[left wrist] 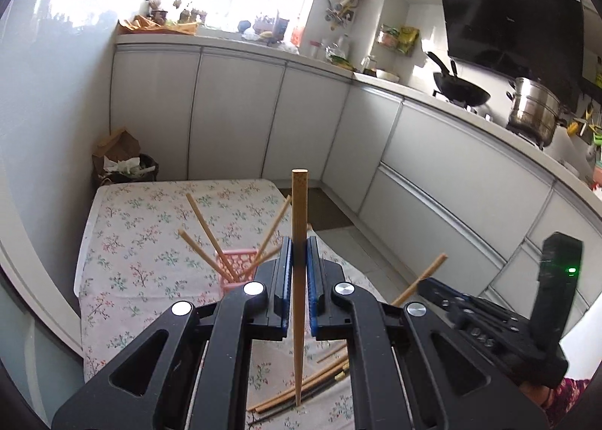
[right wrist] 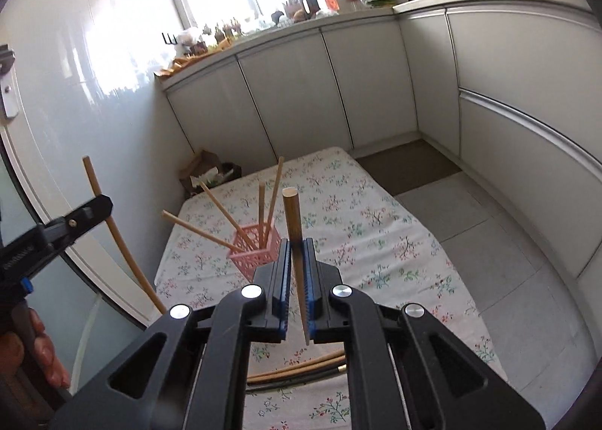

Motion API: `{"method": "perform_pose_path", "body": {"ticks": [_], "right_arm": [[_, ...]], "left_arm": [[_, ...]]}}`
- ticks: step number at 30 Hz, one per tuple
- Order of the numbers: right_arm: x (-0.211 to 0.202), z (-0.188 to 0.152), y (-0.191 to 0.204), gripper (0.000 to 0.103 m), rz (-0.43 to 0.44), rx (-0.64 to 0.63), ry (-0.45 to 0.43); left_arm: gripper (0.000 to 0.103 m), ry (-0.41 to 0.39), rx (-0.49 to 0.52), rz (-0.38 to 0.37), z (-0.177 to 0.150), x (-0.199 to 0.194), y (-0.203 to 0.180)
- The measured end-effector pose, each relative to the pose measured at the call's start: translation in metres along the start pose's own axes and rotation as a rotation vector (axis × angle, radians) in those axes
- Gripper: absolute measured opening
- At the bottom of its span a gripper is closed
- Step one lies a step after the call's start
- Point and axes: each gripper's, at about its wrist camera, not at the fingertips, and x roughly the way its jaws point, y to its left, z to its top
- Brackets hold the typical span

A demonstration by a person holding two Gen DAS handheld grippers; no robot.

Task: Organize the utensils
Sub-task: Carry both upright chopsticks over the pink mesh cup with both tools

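My left gripper [left wrist: 299,255] is shut on a wooden chopstick [left wrist: 300,211] that stands upright above the table. My right gripper [right wrist: 299,259] is shut on another wooden chopstick [right wrist: 292,215], also upright. A pink lattice holder [left wrist: 236,267] stands on the floral cloth with several chopsticks leaning in it; it also shows in the right wrist view [right wrist: 256,245], just beyond the right gripper. Loose chopsticks [left wrist: 312,385] lie on the cloth under the left gripper and show under the right one too [right wrist: 301,369]. The right gripper's body [left wrist: 489,321] shows at the left view's right side.
The table has a floral cloth [right wrist: 376,234]. White cabinets [left wrist: 233,114] run behind and to the right. A bin with paper bags [left wrist: 124,163] sits at the table's far corner. A wok [left wrist: 461,91] and a steel pot [left wrist: 534,110] stand on the stove.
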Motion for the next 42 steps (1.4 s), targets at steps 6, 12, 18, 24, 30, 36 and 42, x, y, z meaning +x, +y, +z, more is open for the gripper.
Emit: {"method": "perform_pose_path", "body": {"ticks": [6,12,18,24,30,36,42], "right_arm": [[-0.011,0.028,0.007,0.006,0.043,-0.006,-0.077],[-0.014,0.051,0.014,0.005,0.076,-0.01,-0.136],[0.012,0.043,-0.018,0.005,0.031,0.086,-0.065],[0.137,0.006,-0.111,0.028,-0.013,0.428,0.436],[0.232,-0.014,-0.133,0.031,-0.172,0.426,0.606],[0.29,-0.007,-0.122,0.036,-0.269,0.37,0.643],[0.314,-0.018,-0.11,0.014,-0.36,0.309,0.71]], "left_arm": [[0.006,-0.056,-0.012,0.049,0.021,0.009,0.003],[0.006,-0.139,0.0,0.085,0.049,0.027,0.0],[0.006,-0.169,0.012,0.08,0.052,0.041,-0.002],[0.007,-0.206,-0.006,0.023,0.044,0.023,-0.001],[0.007,-0.225,-0.017,-0.021,0.033,0.009,0.0],[0.007,-0.225,-0.027,-0.039,0.03,0.007,0.012],[0.007,-0.211,-0.048,-0.044,0.027,0.01,0.021]]}}
